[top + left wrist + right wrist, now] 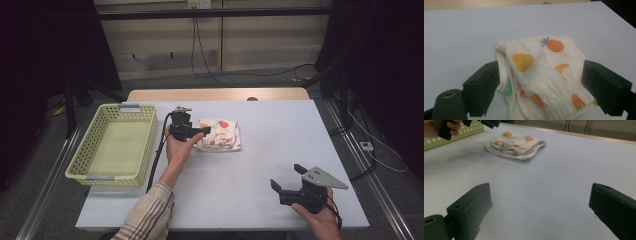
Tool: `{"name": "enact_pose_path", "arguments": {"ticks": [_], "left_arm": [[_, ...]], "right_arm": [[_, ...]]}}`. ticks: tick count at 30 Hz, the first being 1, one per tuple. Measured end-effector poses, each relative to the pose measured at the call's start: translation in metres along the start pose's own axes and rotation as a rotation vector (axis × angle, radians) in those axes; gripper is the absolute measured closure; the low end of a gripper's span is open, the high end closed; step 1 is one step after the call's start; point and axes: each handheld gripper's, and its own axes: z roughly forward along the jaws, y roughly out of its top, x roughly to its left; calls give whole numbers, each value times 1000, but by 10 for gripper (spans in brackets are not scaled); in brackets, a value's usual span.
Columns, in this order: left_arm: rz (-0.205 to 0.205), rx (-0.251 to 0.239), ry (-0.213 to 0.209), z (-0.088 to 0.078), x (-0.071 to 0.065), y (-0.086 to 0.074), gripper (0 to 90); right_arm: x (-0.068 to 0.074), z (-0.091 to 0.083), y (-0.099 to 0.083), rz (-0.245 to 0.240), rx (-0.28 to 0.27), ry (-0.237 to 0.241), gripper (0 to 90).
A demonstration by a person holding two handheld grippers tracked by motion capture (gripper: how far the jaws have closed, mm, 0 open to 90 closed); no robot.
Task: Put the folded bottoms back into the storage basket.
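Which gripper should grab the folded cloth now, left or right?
Left. The left gripper is open with the folded cloth already between its jaws; the right gripper sits far off near the table's front edge.

1. A pale grey counter (280,150) is standing on a grey floor (45,165).
2. Beige wall panels (250,35) are running along the far side.
3. Black cables (210,70) are hanging down them.
4. Dark curtains (45,45) are flanking left and right.
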Motion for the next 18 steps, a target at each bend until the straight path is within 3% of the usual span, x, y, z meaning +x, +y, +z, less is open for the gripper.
{"name": "enact_pose_path", "arguments": {"ticks": [5,11,14,18], "left_arm": [[-23,32,6,8,9,-3,230],[10,89,3,13,9,-6,303],[18,87,13,15,10,-7,349],[-1,84,18,20,14,-8,404]], "right_arm": [[0,0,0,0,2,2,40],[0,0,0,-3,2,0,40],[0,1,0,-2,5,0,40],[0,1,0,-2,5,0,40]]}}
